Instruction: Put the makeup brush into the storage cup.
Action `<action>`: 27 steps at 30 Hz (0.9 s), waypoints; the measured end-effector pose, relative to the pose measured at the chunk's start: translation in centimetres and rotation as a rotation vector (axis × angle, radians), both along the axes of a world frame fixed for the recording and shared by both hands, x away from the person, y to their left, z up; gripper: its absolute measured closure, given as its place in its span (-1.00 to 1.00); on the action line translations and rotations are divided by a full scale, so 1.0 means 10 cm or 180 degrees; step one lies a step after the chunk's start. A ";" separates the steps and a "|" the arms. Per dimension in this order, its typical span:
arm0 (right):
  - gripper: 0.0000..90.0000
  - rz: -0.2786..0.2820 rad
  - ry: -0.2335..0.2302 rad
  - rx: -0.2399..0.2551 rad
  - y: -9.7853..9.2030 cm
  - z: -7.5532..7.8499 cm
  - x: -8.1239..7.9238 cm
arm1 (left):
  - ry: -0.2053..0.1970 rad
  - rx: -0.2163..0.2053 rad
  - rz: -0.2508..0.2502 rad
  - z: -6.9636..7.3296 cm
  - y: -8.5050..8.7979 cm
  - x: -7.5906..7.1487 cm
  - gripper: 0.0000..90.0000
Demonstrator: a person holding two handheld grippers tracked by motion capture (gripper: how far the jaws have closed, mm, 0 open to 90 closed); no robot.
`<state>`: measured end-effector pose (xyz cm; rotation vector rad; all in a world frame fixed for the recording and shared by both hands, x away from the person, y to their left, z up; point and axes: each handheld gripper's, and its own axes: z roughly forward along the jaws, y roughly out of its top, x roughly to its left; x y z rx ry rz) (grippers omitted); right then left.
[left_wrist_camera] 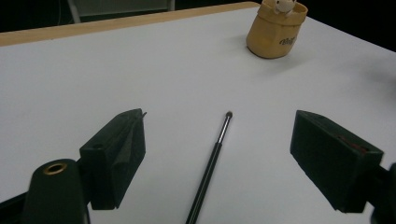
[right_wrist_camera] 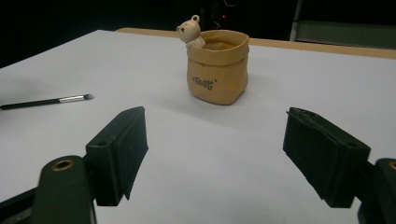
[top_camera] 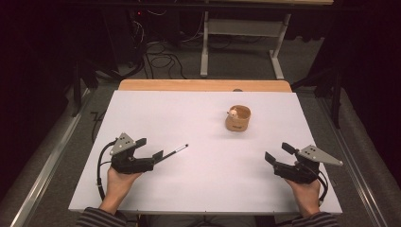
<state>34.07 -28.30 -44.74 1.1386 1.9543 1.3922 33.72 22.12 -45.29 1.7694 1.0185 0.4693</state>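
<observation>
A thin black makeup brush [top_camera: 172,152] with a silver ferrule lies flat on the white table [top_camera: 198,189], left of centre. My left gripper [top_camera: 150,148] rests at the near left and is open. In the left gripper view the brush [left_wrist_camera: 212,163] runs up between the wide-apart jaws, touching neither, its tip pointing away. A tan bag-shaped pot [top_camera: 238,118] with a small bear figure on its rim stands at the middle right. My right gripper [top_camera: 278,152] sits at the near right, open and holding nothing, pointing toward the pot [right_wrist_camera: 218,67]. The brush [right_wrist_camera: 51,100] lies off to its left.
A wooden strip [top_camera: 203,85] runs along the table's far edge. Beyond it a metal frame leg [top_camera: 204,47] and cables lie on the dark floor. Bare white surface lies between the two grippers. The pot [left_wrist_camera: 275,32] stands far ahead of the left gripper [left_wrist_camera: 219,126].
</observation>
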 end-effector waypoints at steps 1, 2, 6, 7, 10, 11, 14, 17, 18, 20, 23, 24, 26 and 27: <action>-0.49 0.0000 0.0000 0.0000 0.00 0.00 0.00 | 0.0002 0.0001 -0.0003 0.00 0.00 0.00 -0.59; -0.49 0.0004 -0.0004 -0.0002 0.00 0.00 0.00 | 0.0002 0.0000 -0.0003 0.00 0.00 0.00 -0.59; -0.49 0.0001 0.0009 0.0006 0.00 0.00 0.00 | 0.0000 0.0001 0.0010 0.00 0.00 0.00 -0.59; -0.49 -0.0001 0.0008 0.0003 0.00 0.00 0.00 | -0.0003 0.0000 0.0012 0.00 0.00 0.00 -0.60; -0.49 -0.0002 0.0002 -0.0006 0.01 0.00 0.00 | -0.0013 0.0023 -0.0002 0.00 -0.01 0.00 -0.60; -0.49 -0.0002 0.0002 -0.0006 0.01 0.00 0.00 | -0.0013 0.0023 -0.0002 0.00 -0.01 0.00 -0.60; -0.49 0.0001 0.0019 -0.0010 0.01 0.00 0.00 | 0.0009 0.0010 -0.0008 0.00 0.00 0.01 -0.60; -0.48 0.0010 0.0030 -0.0007 0.01 -0.01 0.02 | 0.0053 -0.0100 -0.0019 0.02 0.03 0.05 -0.61; -0.48 0.0011 0.0054 -0.0022 0.01 -0.01 0.02 | 0.0073 -0.0158 -0.0013 0.04 0.05 0.06 -0.63; -0.48 0.0012 0.0059 -0.0031 0.01 -0.01 0.01 | 0.0052 -0.0181 -0.0007 0.07 0.07 0.06 -0.63; -0.48 0.0014 0.0061 -0.0018 0.01 -0.01 0.01 | 0.0057 -0.0181 -0.0029 0.09 0.06 0.07 -0.63; -0.48 0.0014 0.0064 -0.0021 0.01 -0.01 0.02 | 0.0070 -0.0169 -0.0047 0.09 0.06 0.08 -0.63; -0.48 0.0014 0.0063 -0.0019 0.01 -0.01 0.02 | 0.0083 -0.0166 -0.0066 0.10 0.05 0.10 -0.63; -0.48 0.0014 0.0063 -0.0019 0.01 -0.01 0.02 | 0.0083 -0.0166 -0.0066 0.10 0.05 0.10 -0.63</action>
